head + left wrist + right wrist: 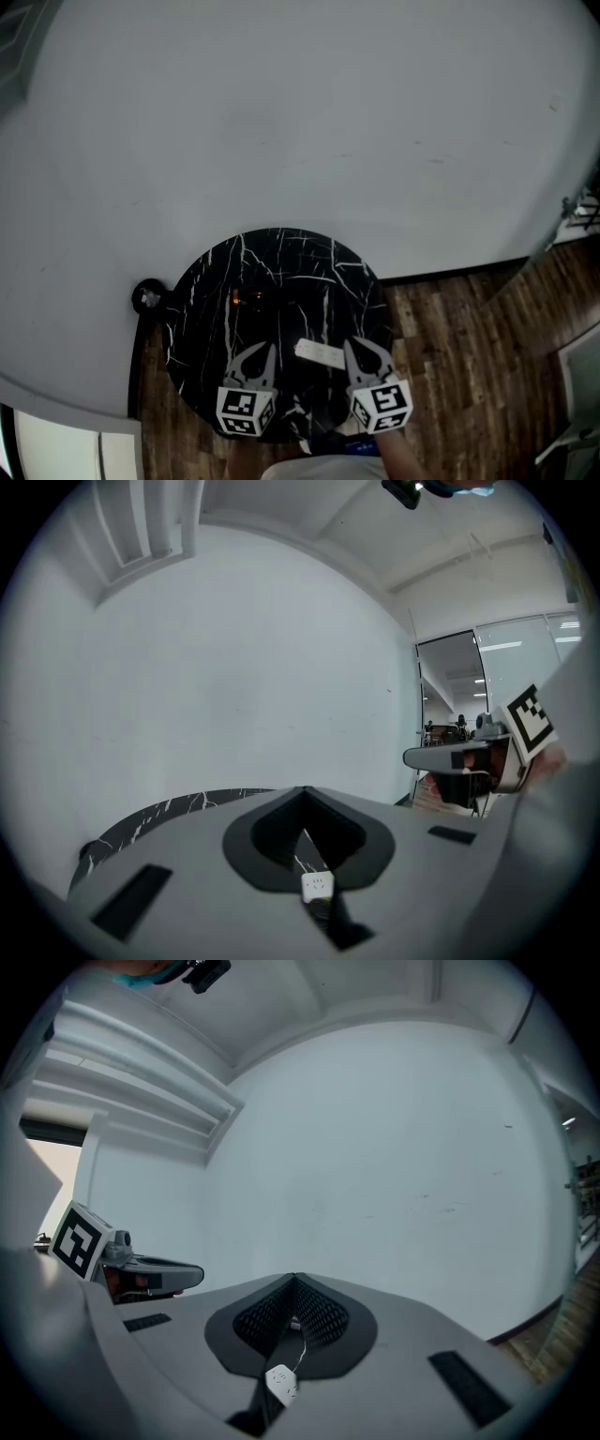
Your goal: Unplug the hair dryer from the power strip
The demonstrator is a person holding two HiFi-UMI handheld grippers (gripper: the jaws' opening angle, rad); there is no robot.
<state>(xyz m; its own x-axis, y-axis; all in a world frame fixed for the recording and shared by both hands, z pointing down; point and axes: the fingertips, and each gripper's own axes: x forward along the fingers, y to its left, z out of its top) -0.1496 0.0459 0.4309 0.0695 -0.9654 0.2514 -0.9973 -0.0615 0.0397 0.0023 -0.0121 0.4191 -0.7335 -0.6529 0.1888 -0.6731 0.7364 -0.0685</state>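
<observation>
Both the left tongs (269, 349) and right tongs (352, 345) are hovering clenched and empty over the round black marble tabletop (281, 272), flanking the white rectangular power strip (320, 353).

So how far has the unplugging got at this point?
Nothing shows as done. The white power strip lies on the black marble table. Whether a plug sits in it can't be made out, nor can a hair dryer. In hand: nothing. The left gripper and right gripper are shut and empty, either side of the strip. Left: gripping and pulling the plug.
</observation>
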